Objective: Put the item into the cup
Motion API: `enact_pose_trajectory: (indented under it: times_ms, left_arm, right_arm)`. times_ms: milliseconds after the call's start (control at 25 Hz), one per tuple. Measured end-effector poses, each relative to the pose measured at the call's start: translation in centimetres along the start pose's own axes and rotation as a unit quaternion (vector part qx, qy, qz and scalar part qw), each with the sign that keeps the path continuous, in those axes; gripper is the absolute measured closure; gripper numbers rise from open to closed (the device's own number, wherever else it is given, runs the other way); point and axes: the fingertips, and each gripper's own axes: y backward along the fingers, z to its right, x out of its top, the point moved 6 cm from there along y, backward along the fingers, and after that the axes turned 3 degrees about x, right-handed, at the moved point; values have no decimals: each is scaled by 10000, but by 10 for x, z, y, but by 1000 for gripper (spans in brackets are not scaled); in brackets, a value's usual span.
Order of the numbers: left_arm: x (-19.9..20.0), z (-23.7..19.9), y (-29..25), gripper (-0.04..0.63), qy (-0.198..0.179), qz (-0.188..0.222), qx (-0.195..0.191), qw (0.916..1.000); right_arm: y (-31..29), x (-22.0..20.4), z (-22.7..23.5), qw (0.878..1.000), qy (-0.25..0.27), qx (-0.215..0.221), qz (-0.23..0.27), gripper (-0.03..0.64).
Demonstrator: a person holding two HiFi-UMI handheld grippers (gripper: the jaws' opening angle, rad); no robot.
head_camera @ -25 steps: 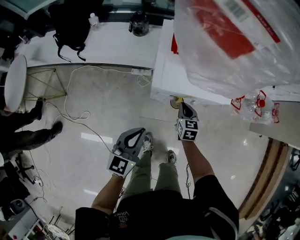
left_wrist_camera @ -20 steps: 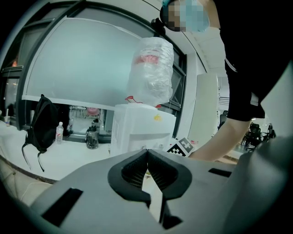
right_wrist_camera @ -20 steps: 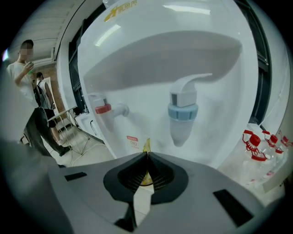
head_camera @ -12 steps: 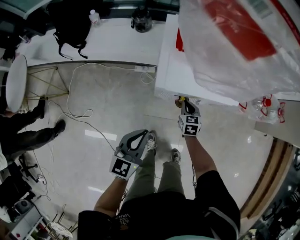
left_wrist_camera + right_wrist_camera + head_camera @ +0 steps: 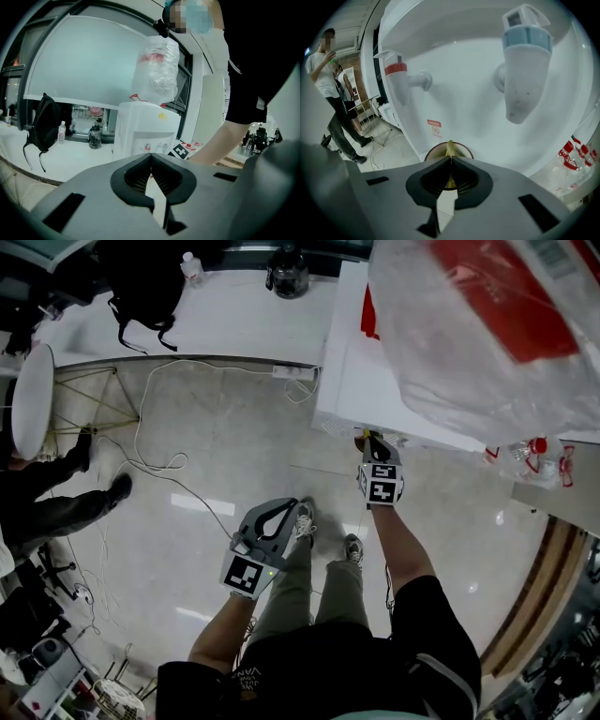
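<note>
My right gripper (image 5: 450, 158) is shut on the near rim of a small cup (image 5: 459, 149) with a brownish rim. A yellowish strip of its wall sticks up between the jaws. The cup sits low in front of a white water dispenser (image 5: 464, 103), below and between its red tap (image 5: 399, 75) and blue tap (image 5: 526, 56). From the head view, the right gripper (image 5: 375, 442) reaches under the dispenser's front, with the cup (image 5: 360, 440) just showing. My left gripper (image 5: 283, 507) hangs over the floor, shut and holding nothing. No separate item shows.
A large plastic-wrapped water bottle (image 5: 487, 324) tops the dispenser (image 5: 375, 381). Packed bottles (image 5: 534, 451) lie to its right. A white counter (image 5: 225, 324) behind carries a black bag (image 5: 141, 287) and a jug (image 5: 286, 273). A cable (image 5: 150, 446) trails over the floor; a person (image 5: 56, 502) stands left.
The right gripper with the cup has edged forward, closer under the dispenser. The left gripper has stayed in about the same place.
</note>
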Motion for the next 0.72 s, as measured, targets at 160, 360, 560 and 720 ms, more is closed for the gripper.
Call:
enact_pose_trajectory:
  times_ms: [160,360,560,720]
  left_arm:
    - [-1,0,3,575,0,-3,25,10000]
    - [3,2,7,575,2,18,52,10000]
    - [12,9,9,575,-41,87,41,9999]
    - [19,15,13,575,-53,154,58,9999]
  right_arm:
    - [-2,-1,0,10000,-41,1,-39,571]
    - [1,1,-3,9993,-323,158,66,569]
    - [17,13,-6,9985,-261,286,381,569]
    - [34,20,-7,9979,-260,311,495,569]
